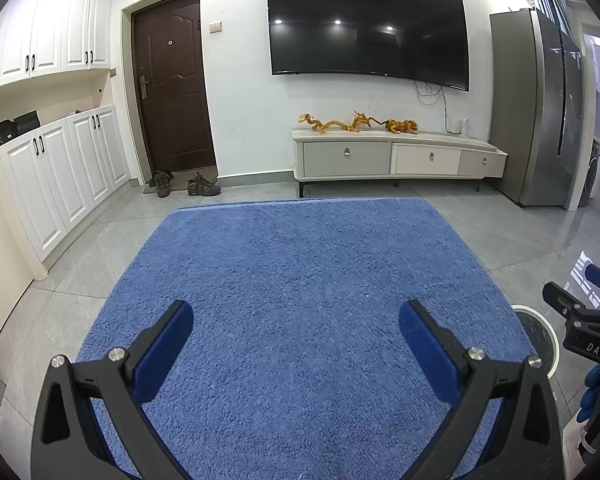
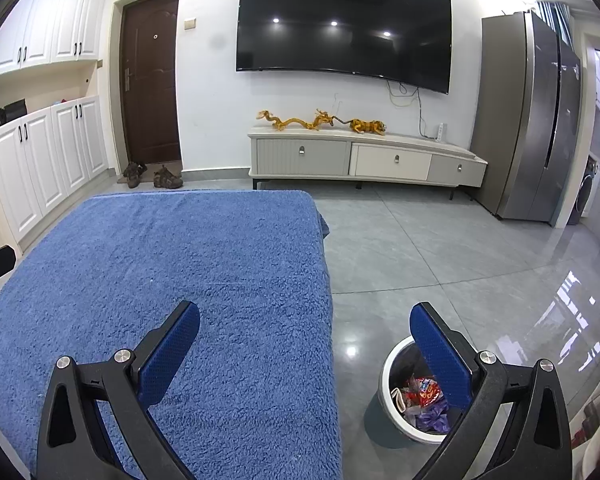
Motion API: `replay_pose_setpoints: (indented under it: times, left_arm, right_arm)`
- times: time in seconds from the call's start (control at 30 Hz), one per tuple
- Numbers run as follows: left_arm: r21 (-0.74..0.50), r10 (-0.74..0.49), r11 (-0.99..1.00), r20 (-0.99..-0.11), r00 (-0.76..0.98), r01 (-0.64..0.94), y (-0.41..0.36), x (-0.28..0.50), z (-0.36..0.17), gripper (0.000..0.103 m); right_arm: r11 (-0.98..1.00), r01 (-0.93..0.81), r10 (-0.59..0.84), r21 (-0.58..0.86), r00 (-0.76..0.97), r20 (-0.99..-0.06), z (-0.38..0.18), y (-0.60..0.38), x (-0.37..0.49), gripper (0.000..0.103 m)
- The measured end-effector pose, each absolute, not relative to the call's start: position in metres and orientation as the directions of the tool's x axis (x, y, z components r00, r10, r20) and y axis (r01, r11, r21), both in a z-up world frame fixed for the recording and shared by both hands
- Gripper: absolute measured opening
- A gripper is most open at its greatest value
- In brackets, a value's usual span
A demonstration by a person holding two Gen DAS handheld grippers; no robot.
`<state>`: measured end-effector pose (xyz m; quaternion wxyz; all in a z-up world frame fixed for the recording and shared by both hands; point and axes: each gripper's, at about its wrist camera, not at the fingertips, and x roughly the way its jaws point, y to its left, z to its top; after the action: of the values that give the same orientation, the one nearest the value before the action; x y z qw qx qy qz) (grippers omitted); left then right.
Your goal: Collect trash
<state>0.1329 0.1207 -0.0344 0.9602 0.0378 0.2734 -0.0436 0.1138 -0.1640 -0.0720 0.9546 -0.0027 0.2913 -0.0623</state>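
Left gripper [image 1: 296, 340]: fingers [image 1: 162, 354] spread wide, nothing between them, only blue cloth below. Right gripper [image 2: 304, 344]: fingers [image 2: 168, 356] equally wide apart, also empty; its left finger is over the cloth, its right finger [image 2: 440, 360] over the bin.

Trash bin [image 2: 386, 376], white with a dark liner, stands on the grey tile floor [image 2: 440, 248] just beside the table's right edge. Inside it: crumpled wrappers [image 2: 424, 398], a red printed one, some purple plastic, a pale scrap. So the trash is in the bin, not on the table.

Table [image 1: 300, 264] is covered with a blue fuzzy cloth; no litter shows on it in either view. A few pale specks on the pile are too small to call. No trash visible on the floor either.

Progress judgement: collecting looks finished or nearly so. Wrappers binned, surface clean, both grippers unloaded. What is left, if anything, lies outside these views.

Pose: both grippers are held above the near end of the table, pointing forward and tilted slightly down toward the far wall with the TV [image 1: 368, 28] and low cabinet [image 1: 396, 158]. Left gripper sits over the table's middle; right gripper straddles the right edge, above the bin. The right gripper's black frame and a blue-gloved hand [image 1: 594, 380] show at the left view's right edge, so the two are side by side, near each other, not touching.
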Motion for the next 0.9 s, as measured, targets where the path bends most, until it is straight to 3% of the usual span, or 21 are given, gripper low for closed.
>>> replay_pose_setpoints:
  times: [0.9]
  left_arm:
    - [0.034, -0.067, 0.994, -0.552, 0.831, 0.102, 0.130, 0.141, -0.045, 0.103]
  right_arm:
    - [0.993, 0.104, -0.121, -0.062, 0.811, -0.573, -0.075, -0.163, 0.115, 0.103]
